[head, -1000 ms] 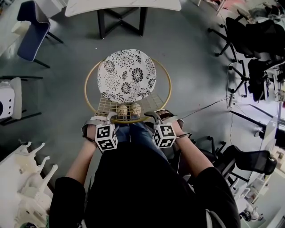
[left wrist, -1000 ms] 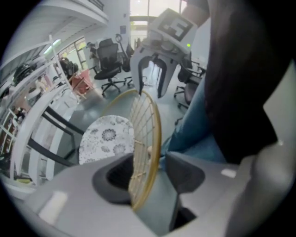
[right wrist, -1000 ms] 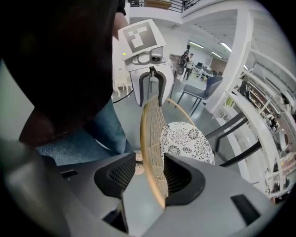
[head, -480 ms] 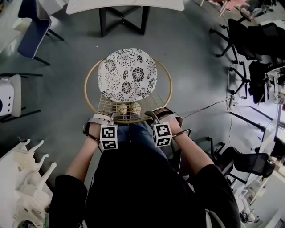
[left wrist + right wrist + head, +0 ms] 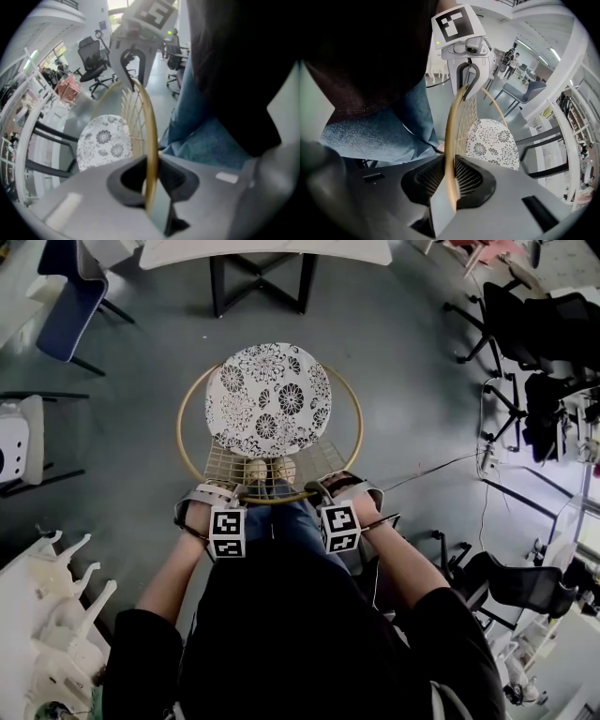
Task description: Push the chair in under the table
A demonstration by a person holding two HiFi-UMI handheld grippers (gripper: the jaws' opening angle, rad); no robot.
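Grips the golden rim (image 5: 178, 427) of the chair (image 5: 267, 399) with left tool (image 5: 230, 491) and right tool (image 5: 323, 488), jaws just closed onto it. Faces the desk (image 5: 272, 249), well apart.

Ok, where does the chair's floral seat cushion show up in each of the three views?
Head view: floral seat cushion at upper centre, inside the ring.
Left gripper view: left of centre.
Right gripper view: right of centre, a little low.
Shared landmark: the chair's gold hoop, which circles the cushion seen from above and stands as a near-upright bar beside it in both gripper views.
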